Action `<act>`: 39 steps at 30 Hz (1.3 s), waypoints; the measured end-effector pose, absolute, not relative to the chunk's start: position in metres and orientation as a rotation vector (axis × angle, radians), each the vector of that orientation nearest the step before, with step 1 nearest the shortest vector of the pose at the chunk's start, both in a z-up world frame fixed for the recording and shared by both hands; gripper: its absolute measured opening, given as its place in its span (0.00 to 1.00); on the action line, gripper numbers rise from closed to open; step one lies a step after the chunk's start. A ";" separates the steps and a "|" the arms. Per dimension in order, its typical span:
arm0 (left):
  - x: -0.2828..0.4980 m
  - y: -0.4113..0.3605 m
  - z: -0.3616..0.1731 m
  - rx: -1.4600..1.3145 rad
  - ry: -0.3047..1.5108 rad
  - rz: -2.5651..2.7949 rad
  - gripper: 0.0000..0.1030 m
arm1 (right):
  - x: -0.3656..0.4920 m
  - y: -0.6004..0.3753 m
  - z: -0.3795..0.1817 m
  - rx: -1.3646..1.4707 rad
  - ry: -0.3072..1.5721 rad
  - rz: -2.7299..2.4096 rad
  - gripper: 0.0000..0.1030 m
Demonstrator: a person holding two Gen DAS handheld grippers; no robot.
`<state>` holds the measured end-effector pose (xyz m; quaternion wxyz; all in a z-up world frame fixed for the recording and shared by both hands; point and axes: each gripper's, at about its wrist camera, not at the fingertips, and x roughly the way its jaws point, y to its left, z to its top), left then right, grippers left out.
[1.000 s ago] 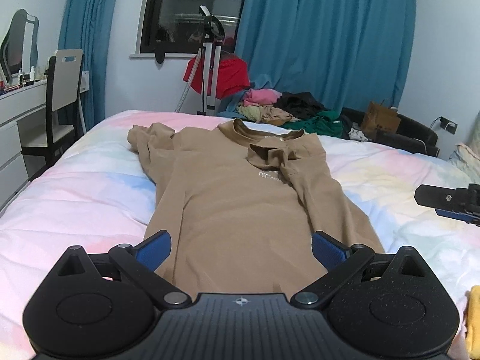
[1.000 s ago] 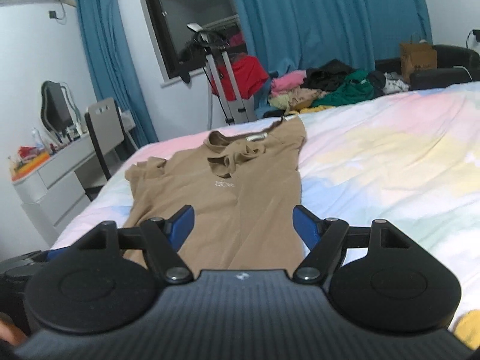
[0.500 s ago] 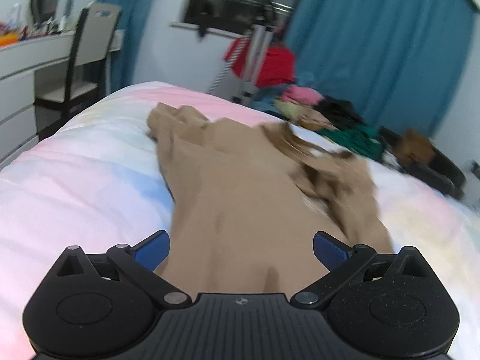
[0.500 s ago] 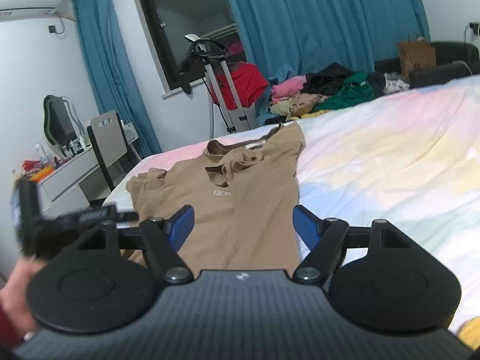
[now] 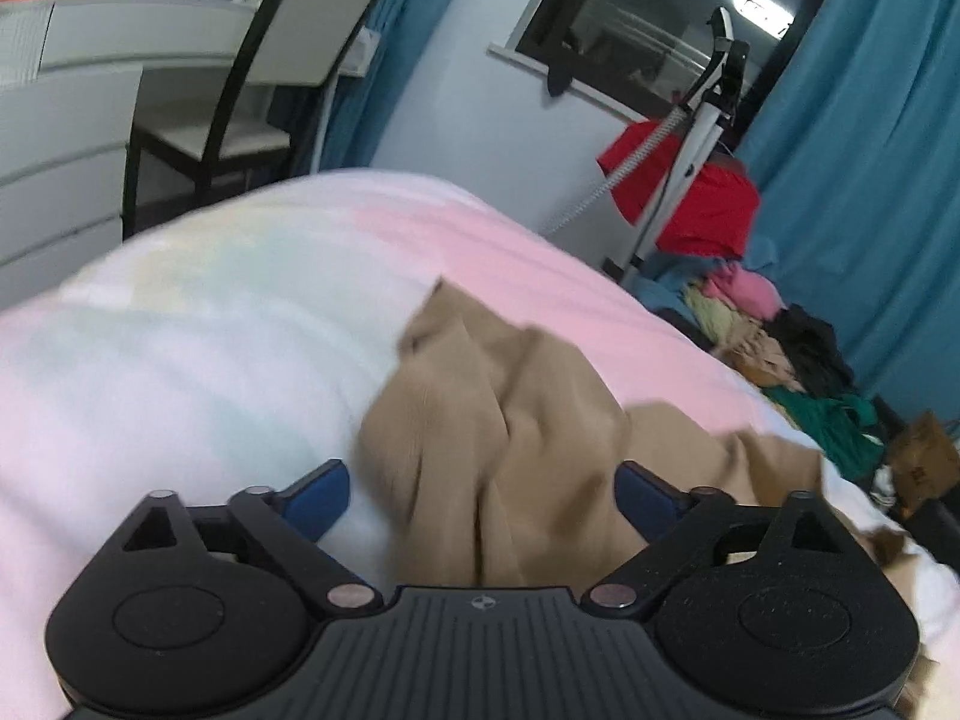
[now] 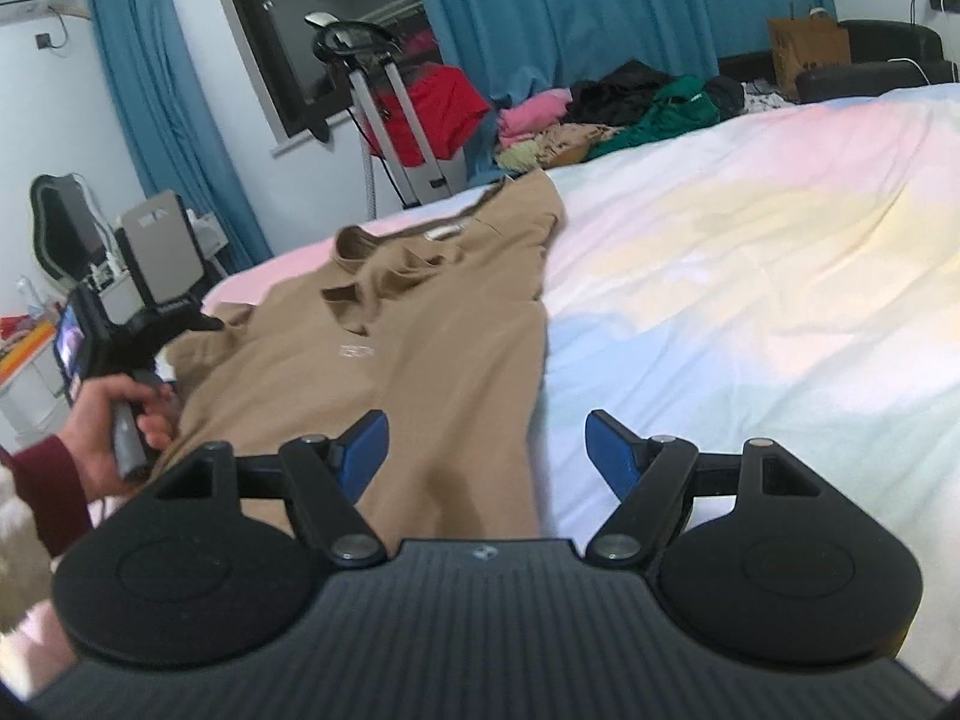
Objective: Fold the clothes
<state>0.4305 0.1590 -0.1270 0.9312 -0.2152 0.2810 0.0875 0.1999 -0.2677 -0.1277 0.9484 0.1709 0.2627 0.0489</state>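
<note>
A tan t-shirt (image 6: pixel 384 360) lies front up on the pastel bedspread (image 6: pixel 750 276), its right sleeve folded in over the chest. My left gripper (image 5: pixel 480 495) is open and hovers just above the shirt's bunched left sleeve (image 5: pixel 498 408), touching nothing. In the right wrist view the left gripper (image 6: pixel 198 318) shows at the shirt's left edge, held by a hand. My right gripper (image 6: pixel 486 450) is open and empty over the shirt's lower right hem.
A pile of clothes (image 6: pixel 600 114) lies past the far edge of the bed. A garment steamer stand (image 6: pixel 384 120) with a red garment stands by the window. A chair (image 5: pixel 282 78) and a white desk (image 5: pixel 78 96) stand left of the bed.
My left gripper has swung left and forward from the shirt's hem to its left sleeve. My right gripper has shifted slightly right along the hem. Both stay open.
</note>
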 end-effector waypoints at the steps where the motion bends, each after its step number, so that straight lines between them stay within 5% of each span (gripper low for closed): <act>1: 0.436 0.159 -0.127 -0.416 0.572 0.174 0.74 | 0.204 -0.268 -0.131 0.350 0.542 0.097 0.72; 5: 0.444 0.147 -0.122 -0.278 0.583 0.119 0.14 | 0.210 -0.269 -0.136 0.373 0.562 0.110 0.72; 10: 0.435 0.104 -0.088 -0.093 0.525 0.089 0.11 | 0.200 -0.270 -0.128 0.374 0.534 0.111 0.72; 19: 0.415 -0.046 -0.021 0.185 0.462 -0.104 0.11 | 0.174 -0.291 -0.110 0.432 0.480 0.013 0.72; 27: 0.430 -0.157 -0.055 0.203 0.537 -0.211 0.14 | 0.182 -0.304 -0.112 0.418 0.473 -0.050 0.73; 30: 0.428 -0.150 -0.069 0.113 0.569 -0.222 0.32 | 0.188 -0.306 -0.115 0.428 0.490 -0.037 0.73; 32: 0.426 -0.143 -0.077 0.048 0.586 -0.225 0.59 | 0.189 -0.306 -0.116 0.432 0.487 -0.022 0.73; 39: 0.355 -0.079 -0.061 -0.058 0.590 -0.250 0.66 | 0.196 -0.299 -0.125 0.434 0.513 0.032 0.73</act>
